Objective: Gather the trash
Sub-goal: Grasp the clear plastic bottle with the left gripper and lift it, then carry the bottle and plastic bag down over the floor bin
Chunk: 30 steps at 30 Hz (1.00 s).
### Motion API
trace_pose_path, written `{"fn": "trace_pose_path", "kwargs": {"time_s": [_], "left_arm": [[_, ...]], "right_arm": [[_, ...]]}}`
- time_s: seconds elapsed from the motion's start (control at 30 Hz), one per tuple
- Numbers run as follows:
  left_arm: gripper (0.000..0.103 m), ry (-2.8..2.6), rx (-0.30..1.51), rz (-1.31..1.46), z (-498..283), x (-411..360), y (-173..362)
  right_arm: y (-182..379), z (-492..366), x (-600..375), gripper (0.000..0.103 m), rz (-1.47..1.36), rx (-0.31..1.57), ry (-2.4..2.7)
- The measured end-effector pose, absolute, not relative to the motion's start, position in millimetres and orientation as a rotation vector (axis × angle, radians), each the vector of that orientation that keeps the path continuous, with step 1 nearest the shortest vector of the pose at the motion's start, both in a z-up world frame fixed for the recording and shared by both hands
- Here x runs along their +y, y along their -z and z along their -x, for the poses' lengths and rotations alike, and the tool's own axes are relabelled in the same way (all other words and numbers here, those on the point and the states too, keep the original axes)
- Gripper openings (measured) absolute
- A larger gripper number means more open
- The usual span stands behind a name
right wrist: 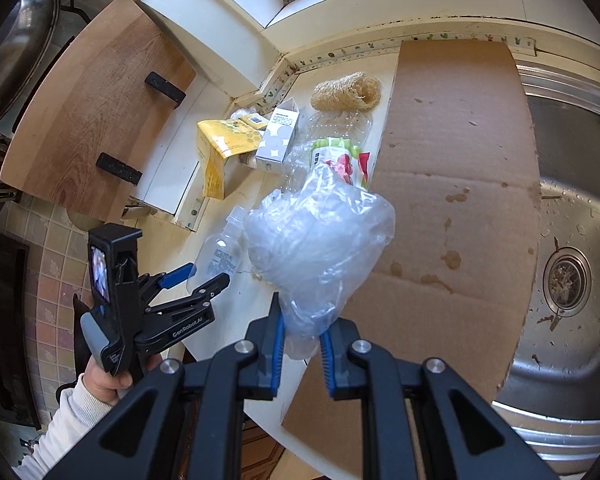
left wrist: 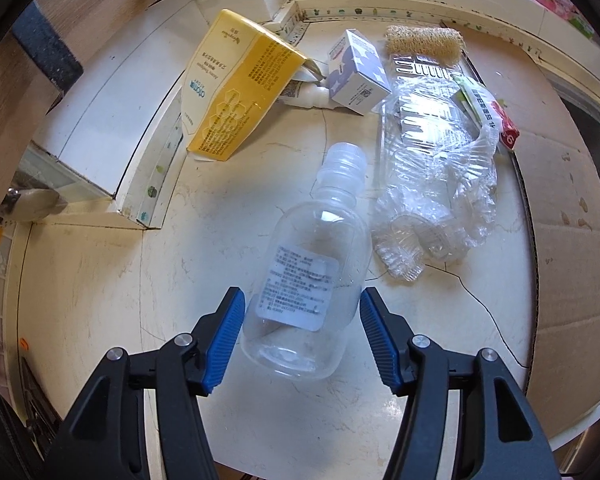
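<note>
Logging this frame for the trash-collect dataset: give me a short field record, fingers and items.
left gripper: open, fingers either side of the small clear plastic bottle, no firm contact visible
right gripper: shut on the crumpled clear plastic bag, lifted
bottle: lying on the cream countertop
uncollected: yellow carton, white-and-grey box, crushed clear plastic container
nearby: brown cardboard sheet, steel sink

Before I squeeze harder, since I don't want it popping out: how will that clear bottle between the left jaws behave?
The clear bottle looks empty, so probably light. Its round, smooth sides may slip or roll on the counter. The thin plastic could dent under a firm squeeze.
</note>
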<state>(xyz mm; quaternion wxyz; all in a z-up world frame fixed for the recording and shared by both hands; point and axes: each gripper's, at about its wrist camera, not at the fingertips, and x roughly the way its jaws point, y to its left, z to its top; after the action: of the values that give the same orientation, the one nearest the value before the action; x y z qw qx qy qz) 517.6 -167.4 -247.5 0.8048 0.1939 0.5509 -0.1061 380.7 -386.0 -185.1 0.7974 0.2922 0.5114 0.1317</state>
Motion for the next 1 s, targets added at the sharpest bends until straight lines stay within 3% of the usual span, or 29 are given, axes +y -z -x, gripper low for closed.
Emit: {"fn": "trace_pose_path", "kwargs": {"time_s": [0.47, 1.0], "left_arm": [[0.052, 0.209, 1.126, -0.412, -493, -167, 225], [0.052, 0.220, 0.904, -0.341, -321, -102, 73]], "right_arm": [[176, -359, -382, 0.015, -0.631, 1.064, -0.276], [115, -236, -325, 0.015, -0.560, 0.951, -0.345]]}}
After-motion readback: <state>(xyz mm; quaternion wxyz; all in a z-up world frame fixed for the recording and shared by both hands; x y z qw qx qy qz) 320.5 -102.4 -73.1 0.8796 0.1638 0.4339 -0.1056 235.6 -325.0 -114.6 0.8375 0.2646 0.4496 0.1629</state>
